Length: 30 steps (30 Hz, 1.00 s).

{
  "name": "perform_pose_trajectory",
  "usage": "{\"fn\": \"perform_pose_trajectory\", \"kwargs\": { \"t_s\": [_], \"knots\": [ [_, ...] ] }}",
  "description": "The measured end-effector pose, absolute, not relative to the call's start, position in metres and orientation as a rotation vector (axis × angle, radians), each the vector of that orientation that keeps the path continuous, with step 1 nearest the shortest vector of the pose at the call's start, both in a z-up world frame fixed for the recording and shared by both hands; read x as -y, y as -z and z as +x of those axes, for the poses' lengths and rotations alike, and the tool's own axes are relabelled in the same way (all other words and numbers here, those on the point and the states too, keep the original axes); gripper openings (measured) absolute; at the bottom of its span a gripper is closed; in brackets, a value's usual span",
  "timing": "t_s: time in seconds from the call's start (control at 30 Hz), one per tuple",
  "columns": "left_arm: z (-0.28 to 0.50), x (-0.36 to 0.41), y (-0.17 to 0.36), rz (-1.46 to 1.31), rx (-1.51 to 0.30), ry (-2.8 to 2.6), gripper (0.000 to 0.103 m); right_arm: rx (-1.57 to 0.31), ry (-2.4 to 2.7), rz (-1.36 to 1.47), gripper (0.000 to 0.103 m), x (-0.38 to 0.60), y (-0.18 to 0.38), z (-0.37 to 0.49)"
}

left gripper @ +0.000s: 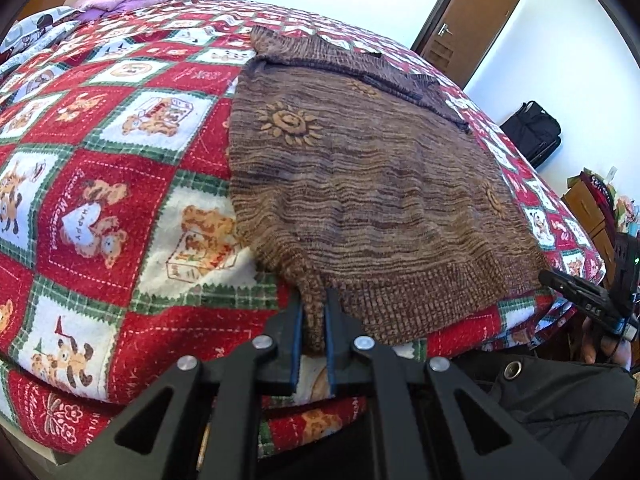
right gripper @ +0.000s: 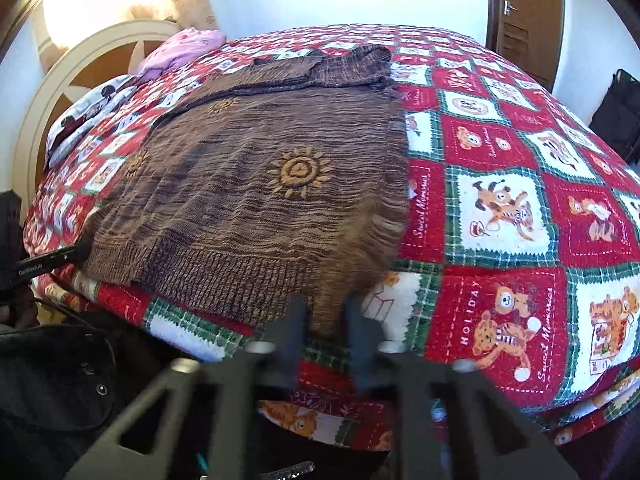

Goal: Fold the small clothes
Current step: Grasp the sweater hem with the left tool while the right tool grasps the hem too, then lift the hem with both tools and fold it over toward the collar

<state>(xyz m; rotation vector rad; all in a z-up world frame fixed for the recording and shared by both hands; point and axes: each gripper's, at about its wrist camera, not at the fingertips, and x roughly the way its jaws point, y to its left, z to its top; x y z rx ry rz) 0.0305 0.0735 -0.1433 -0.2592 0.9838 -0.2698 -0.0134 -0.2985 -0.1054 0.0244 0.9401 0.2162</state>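
Observation:
A small brown knitted sweater point(left gripper: 360, 168) with orange sun motifs lies flat on the bed, ribbed hem toward me; it also shows in the right wrist view point(right gripper: 256, 184). My left gripper point(left gripper: 314, 304) is shut on the sweater's near left hem corner. My right gripper point(right gripper: 326, 312) is shut on the near right hem corner, blurred by motion. The right gripper also shows at the right edge of the left wrist view point(left gripper: 580, 292). The sleeves look folded across the top near the collar.
A red, green and white teddy-bear quilt point(left gripper: 100, 200) covers the bed point(right gripper: 500, 208). Pink bedding point(right gripper: 180, 48) lies by the headboard point(right gripper: 80, 68). A brown door point(left gripper: 468, 20) and a black bag point(left gripper: 532, 128) stand beyond the bed.

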Motion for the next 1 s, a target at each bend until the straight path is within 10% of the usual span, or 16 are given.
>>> {"fn": "perform_pose_trajectory", "kwargs": {
  "t_s": [1.0],
  "knots": [
    [0.099,-0.109,0.055,-0.418,-0.647,0.342,0.009,-0.540,-0.232,0.211,0.007,0.332,-0.002,0.053]
  ]
}}
